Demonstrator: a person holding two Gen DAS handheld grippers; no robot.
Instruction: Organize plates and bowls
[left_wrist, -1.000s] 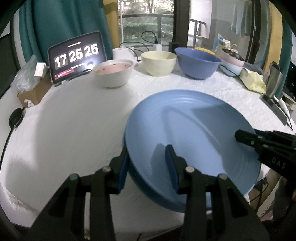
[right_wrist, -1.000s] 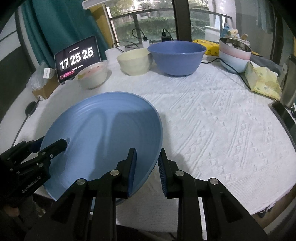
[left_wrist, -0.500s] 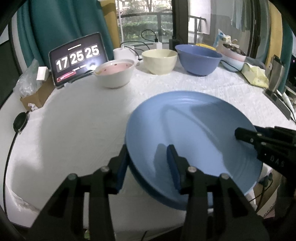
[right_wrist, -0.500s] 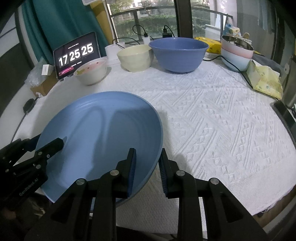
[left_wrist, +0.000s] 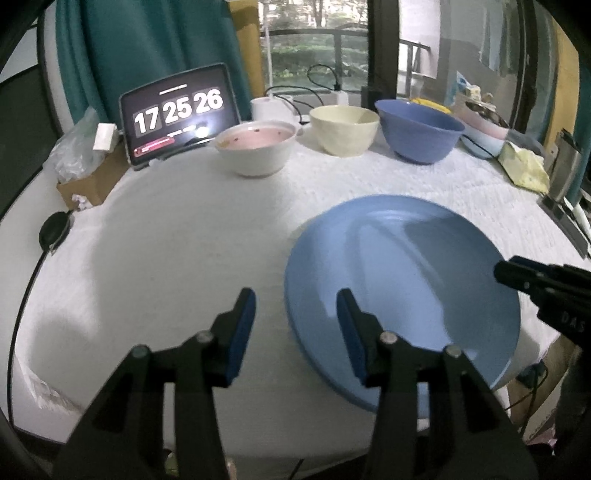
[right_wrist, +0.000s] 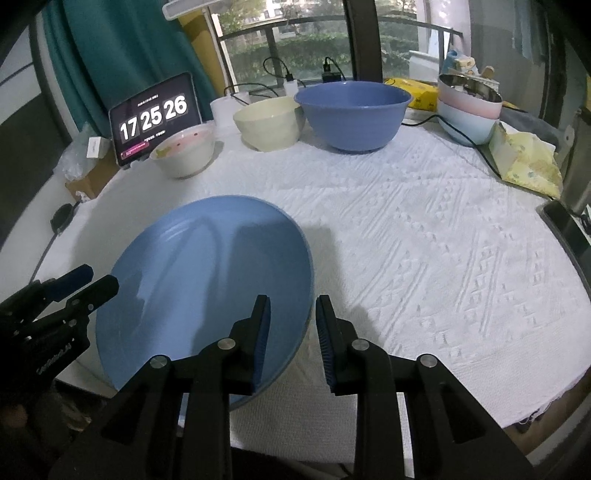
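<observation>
1. Left gripper (left_wrist: 295, 325) has its jaws spread wide, straddling the plate's (left_wrist: 402, 288) near-left rim; the right finger (left_wrist: 351, 332) sits over the plate's inner face, the left finger (left_wrist: 240, 332) over bare cloth, neither visibly pressing it.
2. Right gripper (right_wrist: 291, 339) jaws stand slightly apart around the plate's right rim; whether the pads touch it, cannot tell.
3. Plate is blue, wide and shallow, at the near edge of the table (right_wrist: 424, 240), partly overhanging it and tilted slightly.
4. Table carries a white textured cloth.
5. Far side, left to right: white bowl (left_wrist: 256, 151) with pinkish inside, cream bowl (left_wrist: 343, 129), big blue bowl (left_wrist: 419, 131), all upright, in a row, close but apart.
6. Further right, a stack of pale bowls (right_wrist: 467, 110) with a metal one on top, a cable running past.
7. Yellow packet (right_wrist: 524, 158) lies at the right edge.
8. Tablet (left_wrist: 177, 110) behind the white bowl reads 17 25 26.
9. Cardboard box (left_wrist: 92, 181) with a plastic bag sits left of the tablet.
</observation>
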